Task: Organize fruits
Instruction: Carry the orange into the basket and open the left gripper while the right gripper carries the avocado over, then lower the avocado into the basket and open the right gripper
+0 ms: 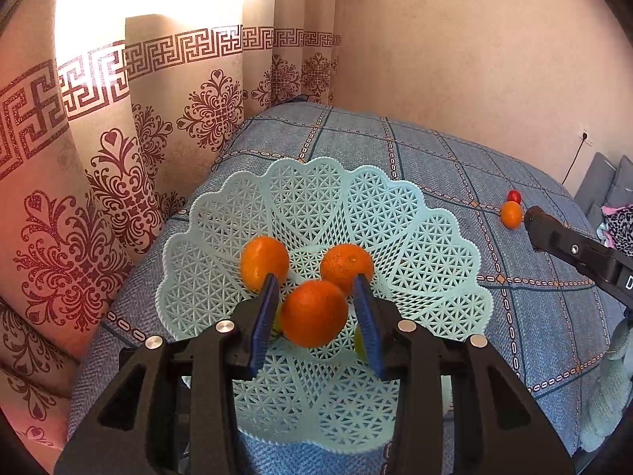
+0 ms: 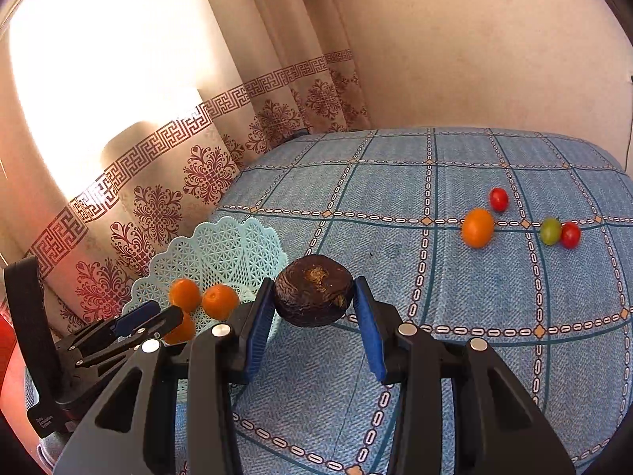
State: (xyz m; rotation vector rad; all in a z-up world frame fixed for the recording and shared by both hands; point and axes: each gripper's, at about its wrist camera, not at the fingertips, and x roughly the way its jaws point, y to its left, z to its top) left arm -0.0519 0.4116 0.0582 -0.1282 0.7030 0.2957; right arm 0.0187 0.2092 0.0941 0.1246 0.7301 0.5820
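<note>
Blue checked bed (image 2: pixel 455 277) by curtain. Left gripper (image 1: pixel 316 297) fingers part-open, orange (image 1: pixel 313 312) between, over basket (image 1: pixel 435 237) holding two. Right gripper (image 2: pixel 314 301) fingers clasp dark wrinkled fruit (image 2: pixel 313 297). Beyond fingertips: loose orange (image 2: pixel 478 227), three small tomatoes left.

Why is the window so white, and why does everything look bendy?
In both views sun through the curtain overexposes it, so it glows white. In both, the fisheye lens curves the bed and darkens the corners. In the left wrist view, the orange in the left gripper looks slightly soft.
</note>
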